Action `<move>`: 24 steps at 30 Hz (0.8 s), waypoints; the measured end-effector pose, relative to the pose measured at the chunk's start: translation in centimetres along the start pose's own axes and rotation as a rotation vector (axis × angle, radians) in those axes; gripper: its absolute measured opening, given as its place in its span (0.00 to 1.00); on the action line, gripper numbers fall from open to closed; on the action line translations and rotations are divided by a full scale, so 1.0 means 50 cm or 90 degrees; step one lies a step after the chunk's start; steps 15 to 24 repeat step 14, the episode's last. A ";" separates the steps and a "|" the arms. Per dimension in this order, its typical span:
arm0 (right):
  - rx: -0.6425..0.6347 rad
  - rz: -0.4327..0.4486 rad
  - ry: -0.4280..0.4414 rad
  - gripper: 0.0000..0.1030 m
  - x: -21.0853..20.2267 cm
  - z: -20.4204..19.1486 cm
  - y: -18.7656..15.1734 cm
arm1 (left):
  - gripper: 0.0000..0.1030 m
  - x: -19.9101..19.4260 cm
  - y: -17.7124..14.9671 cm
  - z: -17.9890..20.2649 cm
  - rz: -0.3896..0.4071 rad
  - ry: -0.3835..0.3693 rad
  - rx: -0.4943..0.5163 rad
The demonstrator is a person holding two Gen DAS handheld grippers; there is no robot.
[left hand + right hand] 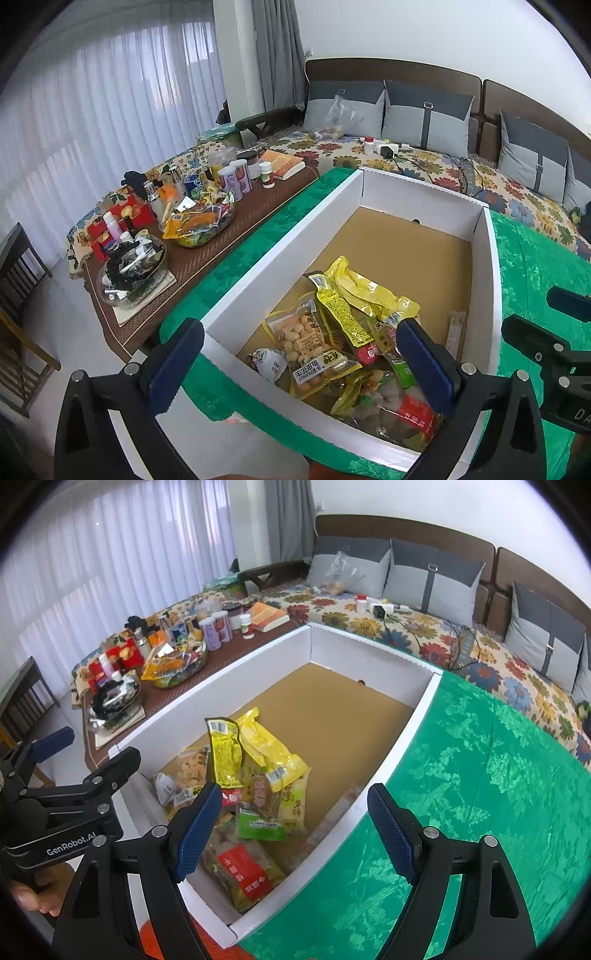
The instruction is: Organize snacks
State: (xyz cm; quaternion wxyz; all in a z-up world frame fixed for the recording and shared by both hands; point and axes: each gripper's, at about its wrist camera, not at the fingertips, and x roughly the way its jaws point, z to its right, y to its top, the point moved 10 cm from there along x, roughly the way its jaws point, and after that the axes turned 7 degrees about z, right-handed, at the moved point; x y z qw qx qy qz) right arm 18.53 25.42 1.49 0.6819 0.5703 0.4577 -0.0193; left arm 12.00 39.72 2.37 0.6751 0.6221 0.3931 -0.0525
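Observation:
A white cardboard box [280, 258] with a brown floor sits on a green cloth [532, 266]. Several snack packets lie piled at its near end: a peanut pack [310, 343], yellow packs [373, 291] and a pack with a red label [413, 417]. My left gripper [299, 362] is open and empty above the box's near left corner. My right gripper [295, 830] is open and empty above the box's near right wall [354, 819]. The pile also shows in the right wrist view: a yellow pack [273, 749], a green-labelled pack [258, 823], a red-labelled pack [247, 875].
A brown side table [207, 254] to the left holds a glass bowl of snacks [201, 225], another bowl of clutter [133, 269], bottles and cans [236, 177] and a book [282, 164]. A flowered sofa [480, 657] with grey cushions runs behind. The left gripper's body [59, 797] shows beside the box.

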 end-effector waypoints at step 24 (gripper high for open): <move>-0.003 -0.008 0.007 0.81 0.015 -0.011 -0.003 | 1.00 0.013 -0.005 0.001 -0.009 -0.027 -0.027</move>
